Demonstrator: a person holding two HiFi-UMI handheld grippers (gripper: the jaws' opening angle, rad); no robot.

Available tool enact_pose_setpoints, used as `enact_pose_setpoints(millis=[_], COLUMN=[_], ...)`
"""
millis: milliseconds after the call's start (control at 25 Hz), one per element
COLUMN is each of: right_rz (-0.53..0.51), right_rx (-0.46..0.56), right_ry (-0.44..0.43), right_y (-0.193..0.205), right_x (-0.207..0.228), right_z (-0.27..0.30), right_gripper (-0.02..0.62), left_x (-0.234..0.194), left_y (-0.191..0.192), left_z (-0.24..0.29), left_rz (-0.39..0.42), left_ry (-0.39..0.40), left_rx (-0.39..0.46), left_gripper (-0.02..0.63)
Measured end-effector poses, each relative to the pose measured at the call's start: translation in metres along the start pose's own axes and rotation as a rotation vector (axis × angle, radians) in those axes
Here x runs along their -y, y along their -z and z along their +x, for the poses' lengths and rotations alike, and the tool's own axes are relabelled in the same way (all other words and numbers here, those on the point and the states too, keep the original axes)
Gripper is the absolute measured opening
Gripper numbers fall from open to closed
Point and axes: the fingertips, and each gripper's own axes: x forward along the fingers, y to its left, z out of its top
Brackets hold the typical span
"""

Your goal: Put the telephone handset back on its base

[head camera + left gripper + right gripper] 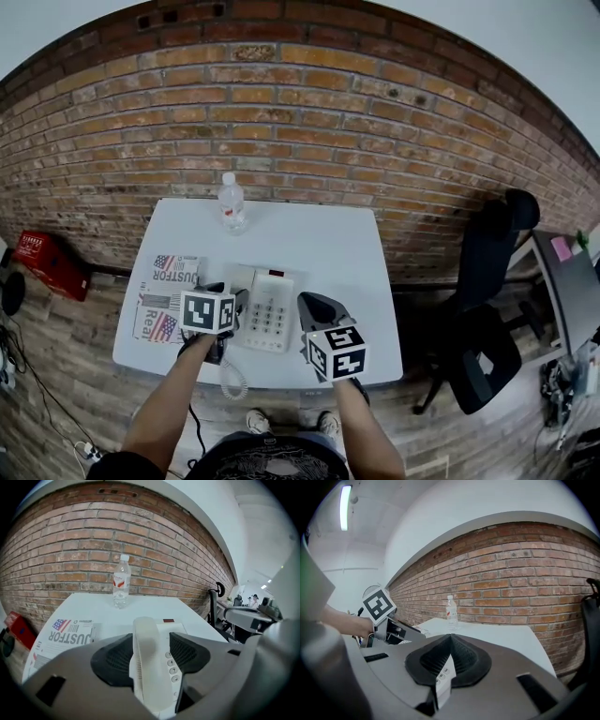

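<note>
The white handset point(147, 663) lies lengthwise on the left side of the white telephone base point(172, 626), with the keypad showing on its right. My left gripper point(150, 641) straddles the handset, open. Its right pad stands clear of the handset, while its left pad is close beside it. From the head view the left gripper point(231, 300) covers most of the handset at the left edge of the base point(270, 317). My right gripper point(311, 306) hovers just right of the base, shut and empty. In its own view, the right gripper point(450, 641) has the keypad showing below its jaws.
A water bottle point(232, 202) stands at the table's far edge. A magazine point(167, 298) lies left of the phone, and the coiled cord point(232, 379) hangs off the near edge. A black office chair point(483, 309) stands right of the table point(319, 244); a red box point(45, 261) sits on the floor at left.
</note>
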Motion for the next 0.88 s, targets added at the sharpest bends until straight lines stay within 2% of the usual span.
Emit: enact_pose_setpoints(millis=[280,520,680,800,880], right_rz=[-0.027,-0.048,-0.067,-0.068,-0.072], right_rx=[0.030,0.070,0.093,0.106,0.104], right_ry=[0.011,0.015,0.019,0.022,0.026], right_y=[-0.023,-0.049,-0.064,-0.070,-0.070], right_x=[0.002,0.001,0.001,0.000,-0.001], right_z=[-0.003,-0.006,-0.011,-0.014,-0.015], right_gripper=[0.000,0.000,0.000,0.000,0.000], left_x=[-0.002,0.001,-0.003,-0.010,-0.015], left_y=[-0.041,-0.078,-0.094,-0.099,-0.098], left_z=[-0.029,-0.071,-0.101,-0.119,-0.128], left_rz=[0.041,0.116,0.150,0.145,0.146], left_ry=[0.006,-0.003,-0.038,-0.064,-0.077], left_rx=[0.134,0.315,0.426,0.485,0.509], left_gripper=[0.231,0.208,0.148,0.078,0.061])
